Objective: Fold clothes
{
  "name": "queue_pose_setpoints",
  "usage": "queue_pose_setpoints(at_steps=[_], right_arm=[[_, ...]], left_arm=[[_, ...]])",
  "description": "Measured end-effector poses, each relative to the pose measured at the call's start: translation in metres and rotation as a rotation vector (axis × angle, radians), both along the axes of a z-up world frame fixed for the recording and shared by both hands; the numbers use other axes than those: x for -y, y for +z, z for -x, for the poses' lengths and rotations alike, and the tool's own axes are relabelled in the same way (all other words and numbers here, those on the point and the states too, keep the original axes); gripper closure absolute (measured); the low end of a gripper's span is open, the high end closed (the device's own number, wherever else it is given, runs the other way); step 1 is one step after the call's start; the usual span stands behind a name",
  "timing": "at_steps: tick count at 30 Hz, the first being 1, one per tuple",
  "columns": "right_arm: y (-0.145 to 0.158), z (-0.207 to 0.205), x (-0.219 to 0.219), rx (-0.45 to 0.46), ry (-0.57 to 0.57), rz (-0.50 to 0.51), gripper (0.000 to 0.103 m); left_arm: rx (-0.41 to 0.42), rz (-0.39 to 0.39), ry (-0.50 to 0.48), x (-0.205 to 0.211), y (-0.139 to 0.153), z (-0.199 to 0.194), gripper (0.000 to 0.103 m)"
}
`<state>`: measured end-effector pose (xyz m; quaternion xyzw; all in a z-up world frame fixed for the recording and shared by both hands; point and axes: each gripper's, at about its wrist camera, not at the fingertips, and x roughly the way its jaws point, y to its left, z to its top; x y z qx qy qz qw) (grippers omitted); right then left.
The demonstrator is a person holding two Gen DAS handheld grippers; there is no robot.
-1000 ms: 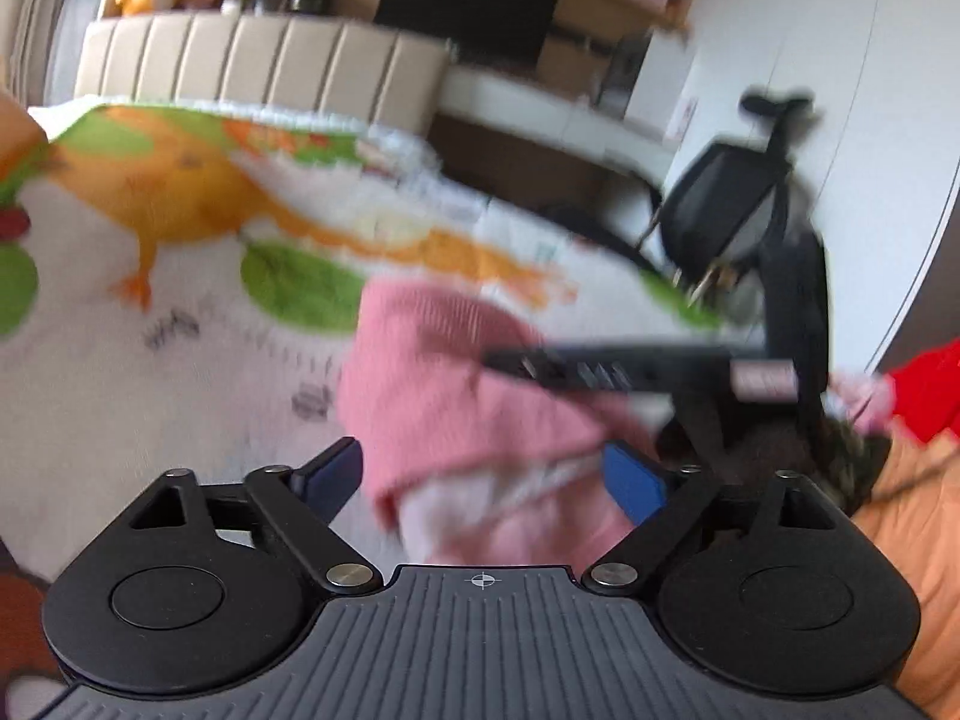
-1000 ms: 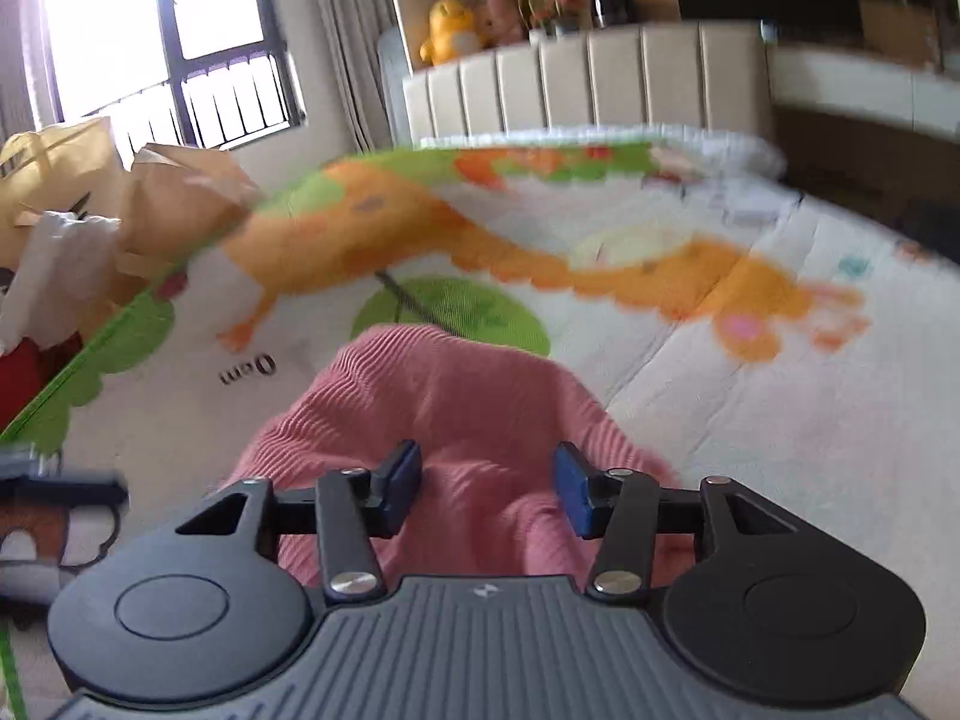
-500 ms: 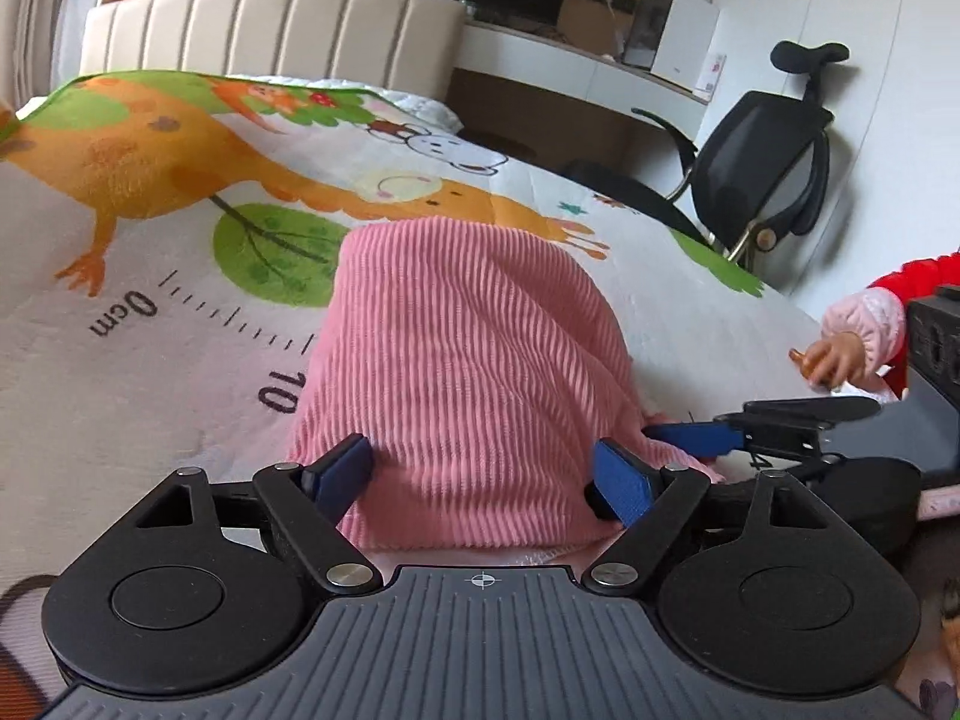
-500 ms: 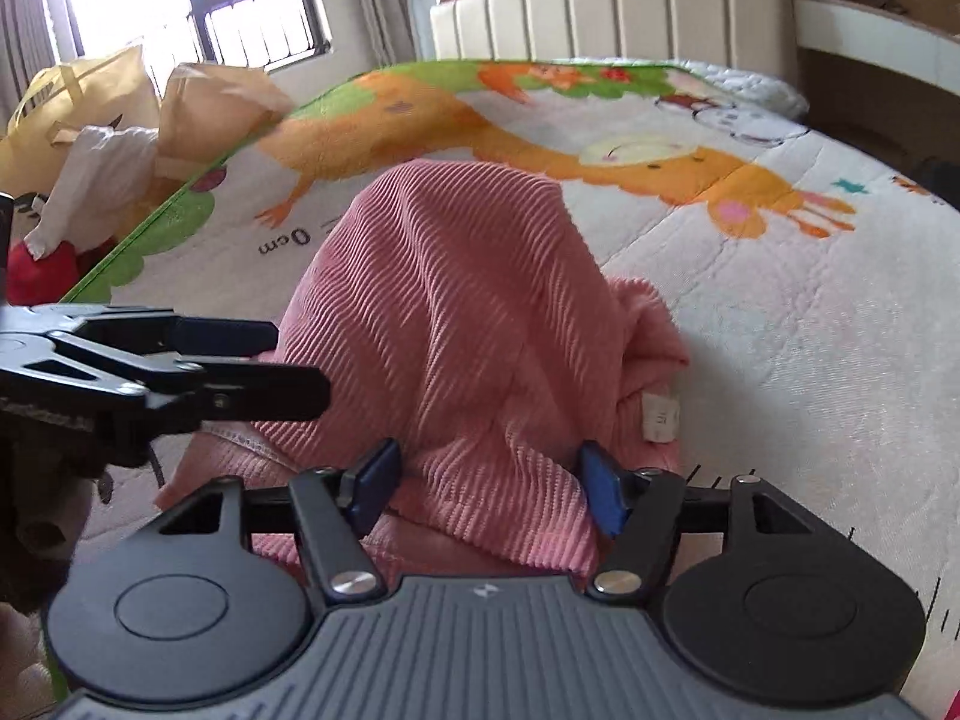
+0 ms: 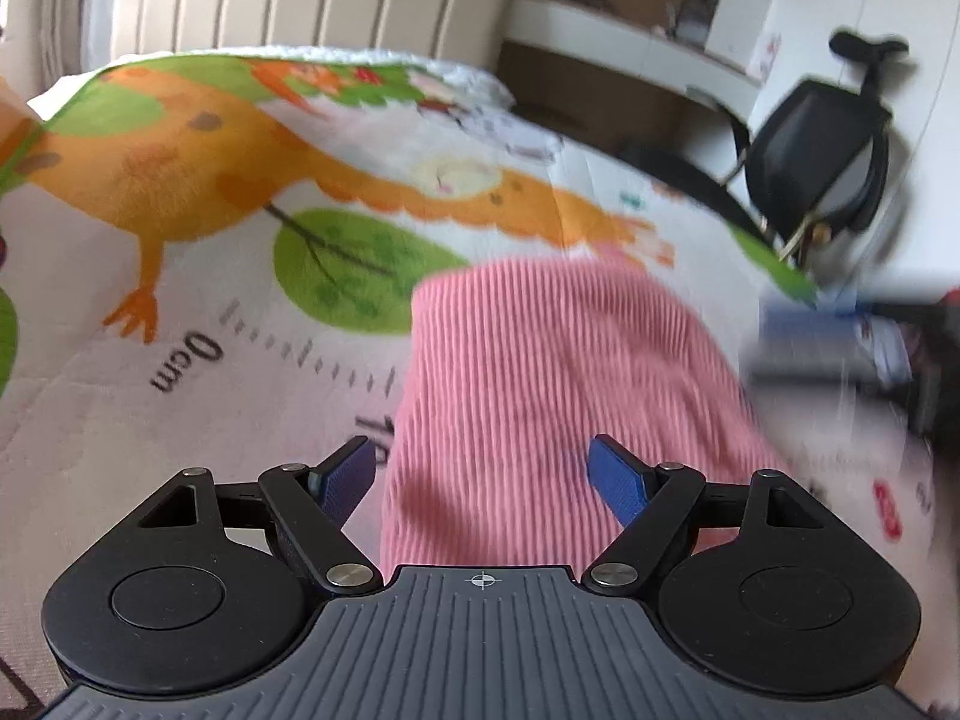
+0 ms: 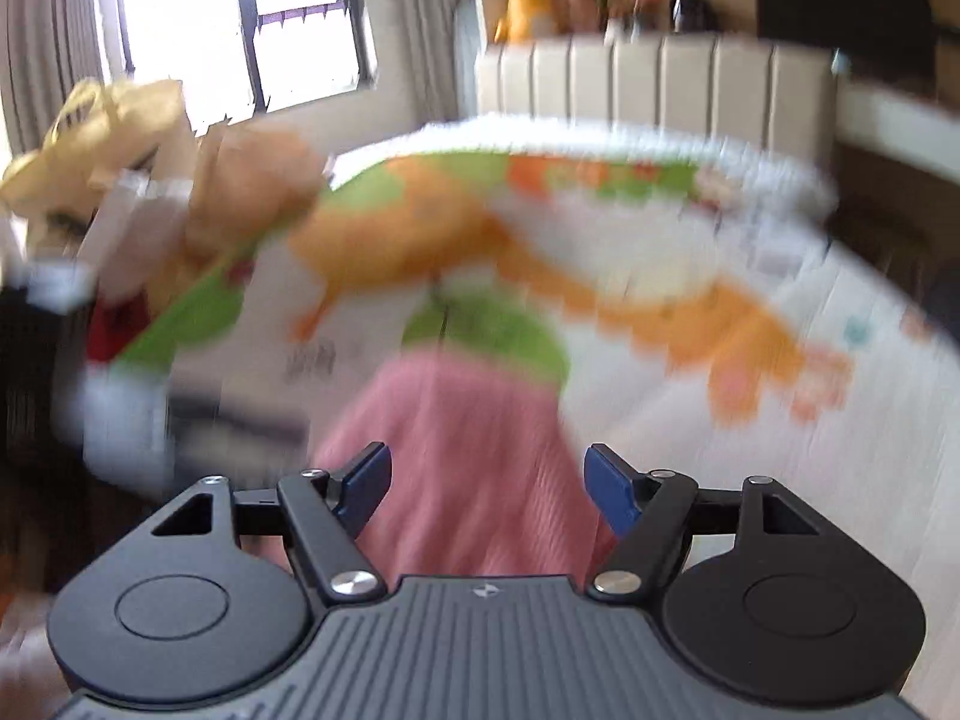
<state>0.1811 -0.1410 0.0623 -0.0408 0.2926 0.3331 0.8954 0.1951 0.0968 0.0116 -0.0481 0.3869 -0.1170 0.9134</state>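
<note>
Both the left gripper (image 5: 483, 477) and right gripper (image 6: 487, 483) gape, released, over the pink garment's (image 5: 540, 390) near edge.

The pink garment (image 5: 540, 396) is ribbed knit cloth, matt and soft-looking; the printed mat (image 5: 180, 360) under it is quilted fabric, matt. The left gripper (image 5: 483, 474) has matt black plastic arms, a grooved body, shiny metal rivets and textured blue pads (image 5: 615, 483); the headboard (image 5: 312, 6) looks smooth, padded
</note>
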Motion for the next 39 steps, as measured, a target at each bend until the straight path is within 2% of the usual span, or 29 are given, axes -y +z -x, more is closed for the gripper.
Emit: queue_pose_setpoints(at_steps=[3, 6, 8, 10, 15, 18, 20, 22, 24, 27, 35, 37, 39], right_arm=[[-0.017, -0.021, -0.023, -0.007, -0.026, 0.037, 0.031], [-0.062, -0.035, -0.042, -0.028, -0.071, 0.182, 0.03], [-0.077, -0.043, -0.033, -0.065, -0.102, 0.135, 0.022], [-0.076, -0.045, -0.023, -0.103, -0.118, 0.088, 0.022], [-0.074, -0.036, -0.011, -0.103, -0.107, 0.083, 0.02], [-0.08, -0.031, -0.004, -0.12, -0.122, -0.009, 0.02], [-0.09, -0.024, 0.001, -0.105, -0.142, -0.101, 0.019], [-0.092, -0.017, 0.006, -0.104, -0.152, -0.15, 0.019], [-0.092, -0.01, 0.006, -0.108, -0.16, -0.167, 0.019], [-0.094, 0.002, 0.004, -0.111, -0.154, -0.177, 0.019], [-0.099, 0.049, 0.014, -0.13, -0.12, -0.232, 0.019], [-0.101, 0.068, 0.016, -0.131, -0.1, -0.226, 0.019], [-0.103, 0.087, 0.019, -0.127, -0.078, -0.209, 0.018]], left_arm=[[0.0, -0.035, -0.013, 0.01, -0.006, 0.003, 0.017], [0.001, -0.052, -0.027, 0.016, -0.007, 0.007, 0.014], [-0.007, -0.055, -0.039, 0.018, -0.009, 0.01, 0.014], [-0.013, -0.059, -0.044, 0.019, -0.011, 0.011, 0.013], [-0.029, -0.035, -0.051, 0.02, -0.016, 0.01, 0.01], [-0.037, 0.002, -0.065, 0.017, -0.024, 0.01, 0.008], [-0.026, 0.03, -0.064, 0.012, -0.034, 0.014, 0.005], [0.015, 0.044, -0.066, 0.009, -0.042, 0.022, 0.005], [0.053, 0.049, -0.062, 0.008, -0.046, 0.031, 0.004], [0.053, 0.053, -0.054, 0.009, -0.047, 0.042, 0.004], [0.066, -0.001, -0.063, 0.015, -0.043, 0.101, 0.005], [0.084, -0.029, -0.054, 0.018, -0.042, 0.126, 0.005], [0.089, -0.042, -0.089, 0.026, -0.04, 0.153, 0.006]])
